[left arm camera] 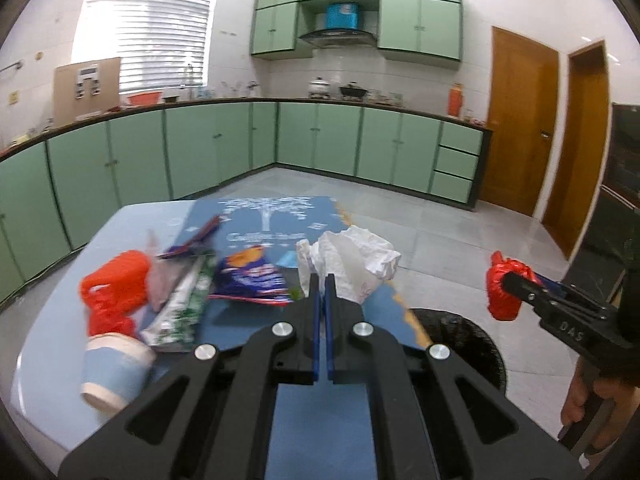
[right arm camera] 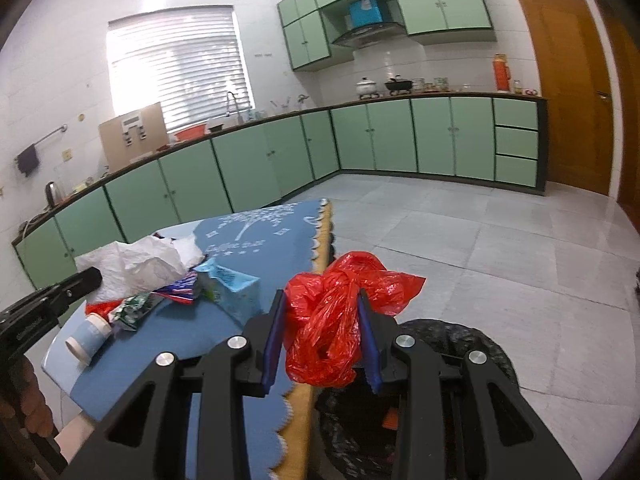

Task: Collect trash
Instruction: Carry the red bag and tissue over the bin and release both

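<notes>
Over the blue tablecloth (left arm camera: 256, 220), left gripper (left arm camera: 322, 280) pinched fully closed on a crumpled white tissue (left arm camera: 352, 258), blue pads pressed together with the paper bunched up above and to the right of the tips. Looks lifted clear of the table, though hard to say for sure from that angle.

Off the right-hand table edge, right gripper (right arm camera: 322, 316) clamped on a scrunched red plastic bag (right arm camera: 336, 320), jaws only partway closed since the bag fills the gap between both pads. Sits right above a black-lined trash bin (right arm camera: 472, 340) on the grey tiled floor beside the table. Same bag visible from the left wrist view as a red wad (left arm camera: 505, 289) at the end of the other tool, with the bin (left arm camera: 456, 340) below it.

Still on the table, loads of rubbish: a second red plastic bag (left arm camera: 116, 292) at the left, a blue-and-white paper cup (left arm camera: 114, 368) tipped on its side just in front of it, a green-and-silver wrapper (left arm camera: 180, 312) next to that, a blue-and-orange snack packet (left arm camera: 252, 280) near the middle, and a dark purple wrapper (left arm camera: 194, 242) further back. From the right wrist view, also a small light-blue carton (right arm camera: 232, 288) lying by the packet.

Behind it all, green kitchen cabinets (left arm camera: 200, 148) and a wooden door (left arm camera: 516, 120). Bit of a hand (left arm camera: 580, 400) gripping the right tool handle at the frame edge.
</notes>
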Tool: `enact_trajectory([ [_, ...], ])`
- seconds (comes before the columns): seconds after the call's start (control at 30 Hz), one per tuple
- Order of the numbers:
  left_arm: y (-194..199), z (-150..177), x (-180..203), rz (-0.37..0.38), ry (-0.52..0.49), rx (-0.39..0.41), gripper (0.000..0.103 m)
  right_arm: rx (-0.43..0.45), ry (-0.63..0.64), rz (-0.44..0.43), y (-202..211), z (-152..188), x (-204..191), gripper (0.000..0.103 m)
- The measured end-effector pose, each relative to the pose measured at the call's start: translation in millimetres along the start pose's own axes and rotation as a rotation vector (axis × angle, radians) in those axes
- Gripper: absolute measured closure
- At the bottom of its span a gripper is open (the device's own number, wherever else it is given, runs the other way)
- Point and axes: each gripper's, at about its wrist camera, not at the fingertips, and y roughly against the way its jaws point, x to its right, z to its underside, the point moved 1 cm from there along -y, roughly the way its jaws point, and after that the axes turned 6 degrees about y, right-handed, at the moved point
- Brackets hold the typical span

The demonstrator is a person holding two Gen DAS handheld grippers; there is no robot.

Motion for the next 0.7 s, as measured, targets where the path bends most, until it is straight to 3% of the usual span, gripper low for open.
enact_trajectory([
  [0.27,-38.0,15.3,56.1,0.111,-0.076,-0.072,0.102,-0.036,-0.049,0.081,-3.0,17.1,34.5,0.069],
  [0.53,-96.3,36.4,105.6,0.197,-0.133,-0.218,0.101,-0.12,-0.116,0.138,-23.7,49.0,78.0,0.069],
  [0.7,-123.9,45.5,125.2,0.217,-0.163,-0.272,0.094,-0.156,-0.141,0.175,-35.3,60.9,99.7,0.062],
])
